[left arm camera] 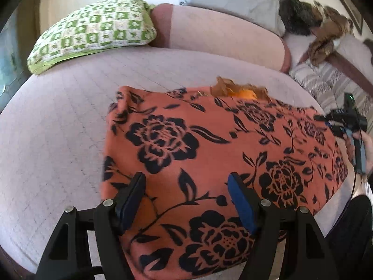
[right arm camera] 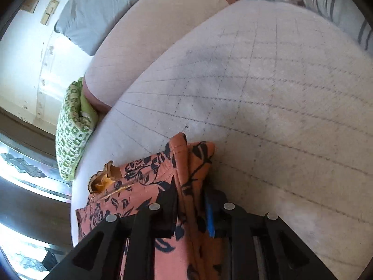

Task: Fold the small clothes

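The left hand-held gripper (left arm camera: 186, 184) points down at a slant, its two fingers spread wide apart with open space between the blue pads (left arm camera: 240, 200); the pads press on nothing. The black linkage arms behind the fingers splay outward toward the lower corners of the left wrist view.

The right hand-held gripper (right arm camera: 191, 200) also tilts downward, its fingers drawn close together and clamped on a bunched fold of the orange floral garment (right arm camera: 186, 163), which stands up between them. In the left wrist view that gripper shows at the far right edge, held by the person's right hand (left arm camera: 363, 149) wrapped around its handle.
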